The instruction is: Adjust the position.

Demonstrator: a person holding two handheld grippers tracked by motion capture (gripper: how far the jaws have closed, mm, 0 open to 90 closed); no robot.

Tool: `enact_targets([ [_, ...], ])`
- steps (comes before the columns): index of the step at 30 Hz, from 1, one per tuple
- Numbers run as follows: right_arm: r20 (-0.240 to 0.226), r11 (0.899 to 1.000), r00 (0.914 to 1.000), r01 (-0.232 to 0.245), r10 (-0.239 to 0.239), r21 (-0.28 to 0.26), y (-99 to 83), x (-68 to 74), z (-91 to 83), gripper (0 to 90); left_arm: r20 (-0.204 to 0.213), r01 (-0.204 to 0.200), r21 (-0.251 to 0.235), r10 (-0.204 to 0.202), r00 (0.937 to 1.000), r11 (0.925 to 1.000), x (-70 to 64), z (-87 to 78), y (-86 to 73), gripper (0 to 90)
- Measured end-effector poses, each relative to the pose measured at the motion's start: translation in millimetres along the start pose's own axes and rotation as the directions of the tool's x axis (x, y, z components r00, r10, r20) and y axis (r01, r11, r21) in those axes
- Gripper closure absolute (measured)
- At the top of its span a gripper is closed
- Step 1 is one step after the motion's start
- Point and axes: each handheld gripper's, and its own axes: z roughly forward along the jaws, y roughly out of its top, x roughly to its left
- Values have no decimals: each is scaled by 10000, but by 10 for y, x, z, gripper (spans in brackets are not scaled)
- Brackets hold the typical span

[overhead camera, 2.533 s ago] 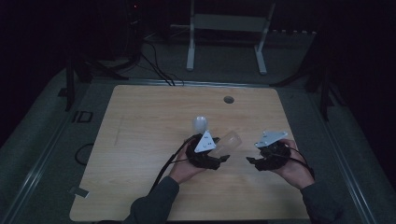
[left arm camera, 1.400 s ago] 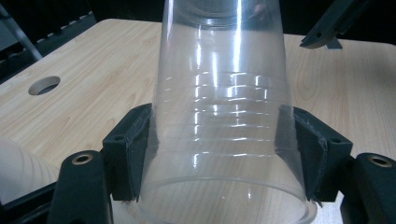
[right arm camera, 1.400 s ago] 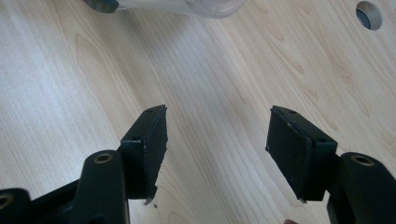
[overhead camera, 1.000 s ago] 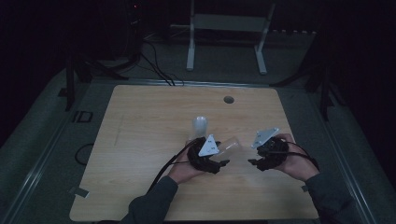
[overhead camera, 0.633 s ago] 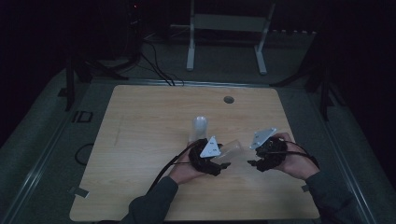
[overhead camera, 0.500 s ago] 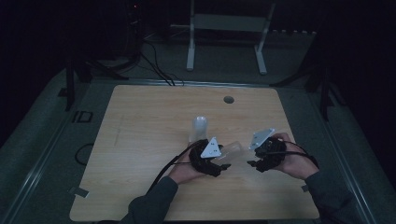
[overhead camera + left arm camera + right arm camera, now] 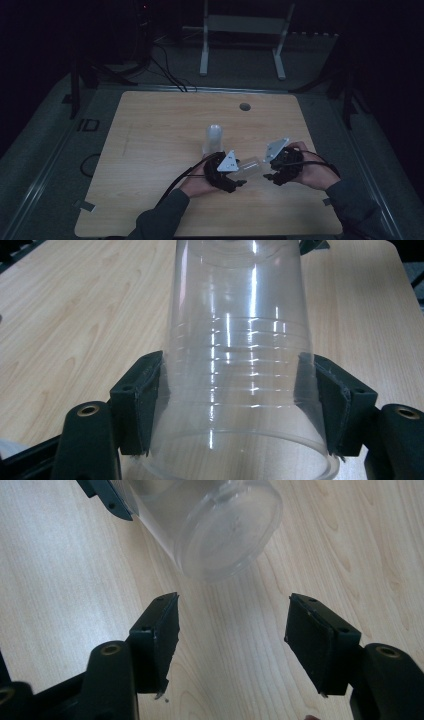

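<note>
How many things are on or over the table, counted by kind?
Clear cups: 2, one held sideways in the left gripper, one upside down on the table.
Grippers: 2, left and right.
Total: 4.

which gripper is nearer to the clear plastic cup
Left. The left gripper has its jaws shut on the clear plastic cup; the right gripper is open just short of the cup's base.
</note>
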Motion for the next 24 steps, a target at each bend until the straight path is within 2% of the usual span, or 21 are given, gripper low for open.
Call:
enact_targets([
  [8, -280, 9995, 9993, 261, -256, 201, 32, 12, 19, 379, 293, -227, 220, 220, 9993, 9995, -22, 34, -7, 299],
  [9, -444, 9989, 9982, 404, -393, 247, 48, 17, 30, 378, 406, -288, 310, 275, 9988, 9991, -35, 49, -13, 299],
  [13, -616, 9976, 9965, 582, -558, 377, 64, 33, 50, 369, 603, -382, 450, 354, 9976, 9983, -53, 72, -22, 298],
  [24, -1099, 9937, 9890, 1038, -987, 417, 112, 102, 96, 334, 781, -598, 554, 554, 9954, 9967, -82, 85, 1, 298],
])
